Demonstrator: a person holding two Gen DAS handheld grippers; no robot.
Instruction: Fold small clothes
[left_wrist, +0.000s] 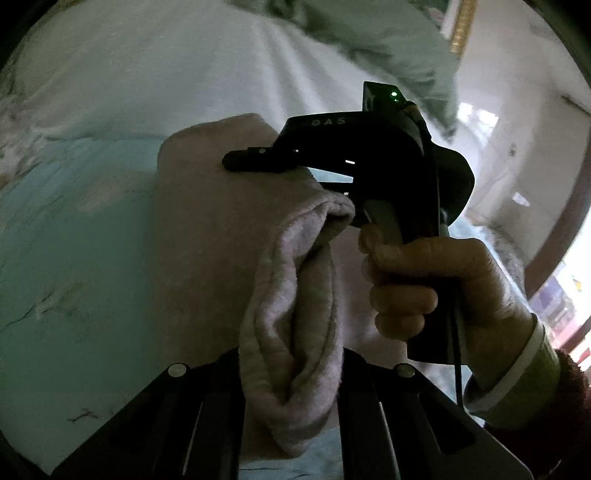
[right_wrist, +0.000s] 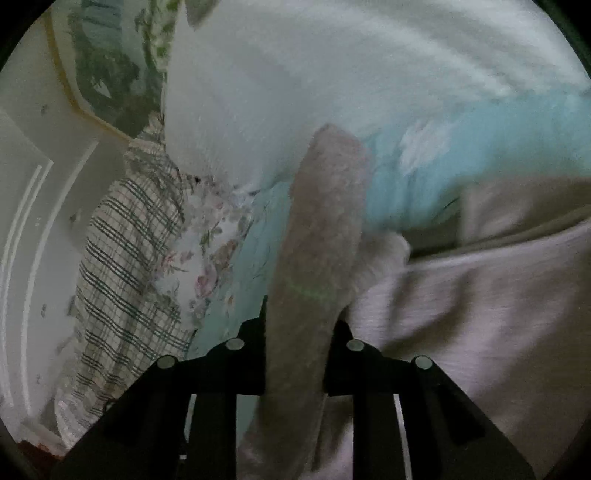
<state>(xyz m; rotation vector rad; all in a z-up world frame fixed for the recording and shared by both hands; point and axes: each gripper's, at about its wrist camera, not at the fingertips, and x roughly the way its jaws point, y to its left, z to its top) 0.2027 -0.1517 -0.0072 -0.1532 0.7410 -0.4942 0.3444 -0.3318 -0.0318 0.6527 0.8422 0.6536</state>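
L gripper (left_wrist: 291, 373) clamped on pink garment (left_wrist: 207, 229) fold, R gripper (right_wrist: 295, 354) pinching its edge, R hand (left_wrist: 436, 284) upright on handle

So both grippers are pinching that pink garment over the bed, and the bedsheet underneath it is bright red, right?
Not quite: the bedsheet is light teal with a floral print, as the right wrist view shows. The rest holds: the left gripper and the right gripper both pinch the pink garment.
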